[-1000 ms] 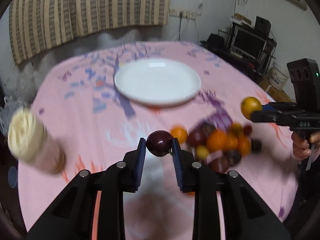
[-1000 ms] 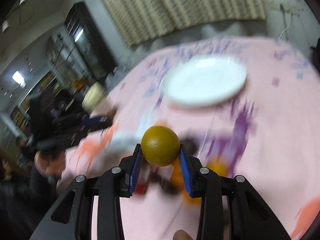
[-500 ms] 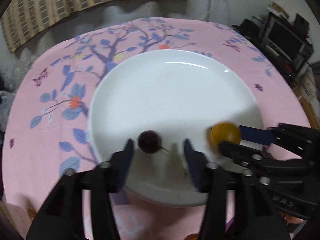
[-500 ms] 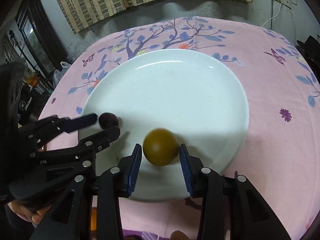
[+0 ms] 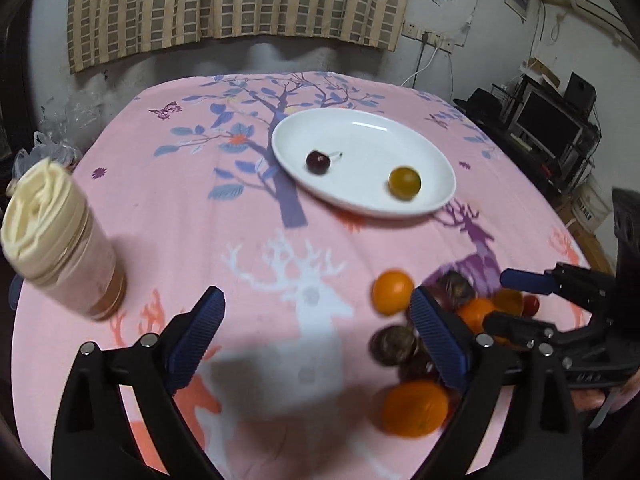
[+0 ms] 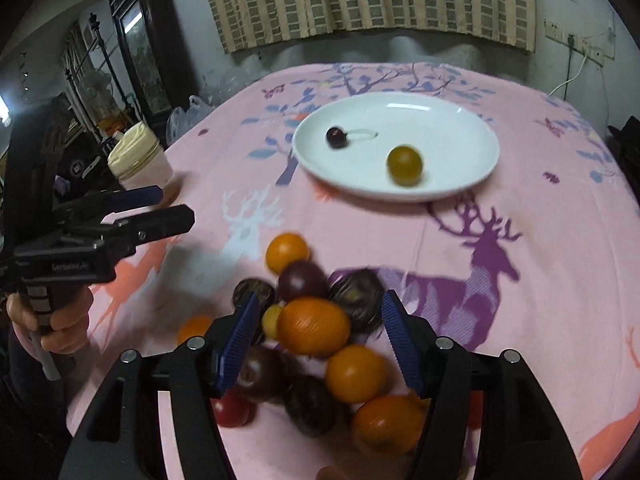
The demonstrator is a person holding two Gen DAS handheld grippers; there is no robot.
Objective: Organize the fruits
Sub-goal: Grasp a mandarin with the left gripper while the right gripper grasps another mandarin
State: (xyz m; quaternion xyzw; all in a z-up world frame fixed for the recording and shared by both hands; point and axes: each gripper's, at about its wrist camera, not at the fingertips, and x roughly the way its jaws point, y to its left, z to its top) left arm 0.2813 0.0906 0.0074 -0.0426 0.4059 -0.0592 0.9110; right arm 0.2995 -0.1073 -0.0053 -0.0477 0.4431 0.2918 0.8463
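Your left gripper (image 5: 316,332) is spreading wide w/ nothing between its jaws, over bare tablecloth (image 5: 168,208) beside the fruit pile (image 6: 316,328). Your right gripper (image 6: 316,336) is opening too, above the pile, gripping nothing. Cherry (image 5: 318,162) and yellow fruit (image 5: 405,183) lie apart on the plate (image 5: 360,128). Jar (image 5: 56,240) stands at left.

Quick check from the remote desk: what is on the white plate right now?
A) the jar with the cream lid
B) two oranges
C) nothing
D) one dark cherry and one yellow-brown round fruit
D: the white plate holds a dark cherry with its stem and a yellow-brown round fruit, lying apart; the right wrist view shows the same two.
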